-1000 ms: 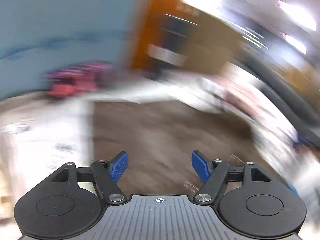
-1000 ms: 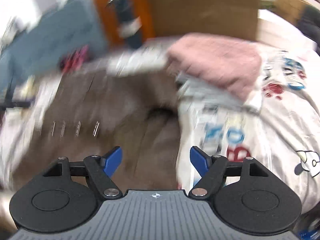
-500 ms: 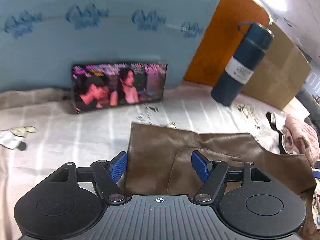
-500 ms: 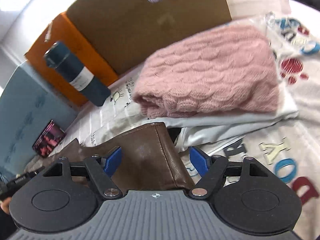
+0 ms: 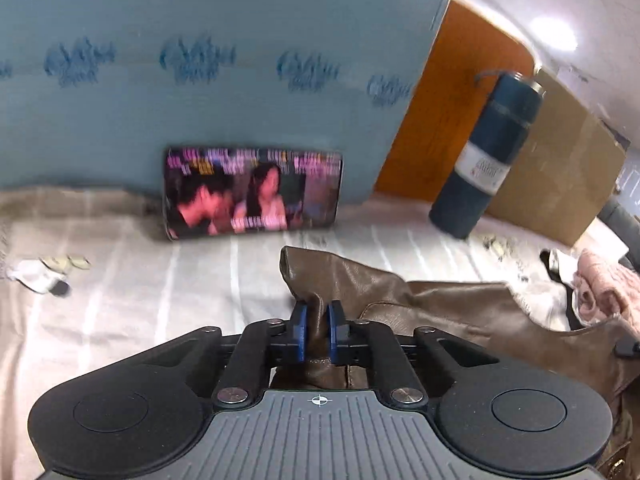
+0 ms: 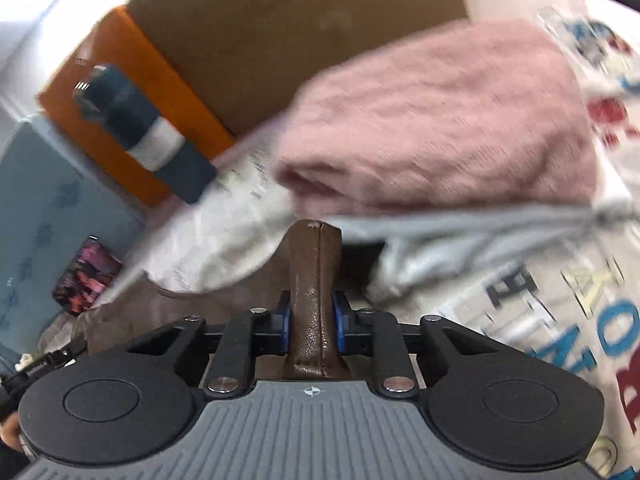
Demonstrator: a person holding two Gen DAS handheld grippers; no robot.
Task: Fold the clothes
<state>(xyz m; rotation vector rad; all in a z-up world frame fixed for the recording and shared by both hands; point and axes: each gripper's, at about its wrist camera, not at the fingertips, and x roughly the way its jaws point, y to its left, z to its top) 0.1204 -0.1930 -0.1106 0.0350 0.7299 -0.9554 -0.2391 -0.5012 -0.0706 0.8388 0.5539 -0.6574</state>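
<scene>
A brown leather garment (image 5: 460,312) lies on the pale striped bed cover (image 5: 160,288). My left gripper (image 5: 315,330) is shut on its left corner, which sticks up between the blue pads. My right gripper (image 6: 313,328) is shut on another corner of the same brown leather garment (image 6: 316,280), pinched upright between its pads. A folded pink knit sweater (image 6: 448,120) lies just beyond the right gripper; it also shows at the right edge of the left wrist view (image 5: 604,288).
A phone playing video (image 5: 252,192) leans on a blue headboard (image 5: 200,60). A dark blue flask (image 5: 488,156) stands by an orange panel and cardboard box (image 5: 560,168). White printed bedding (image 6: 560,300) lies right of the sweater. Small bits (image 5: 44,272) lie at left.
Both grippers were open half a second ago and have shut on corners of the brown leather garment. The views are slightly blurred from motion.
</scene>
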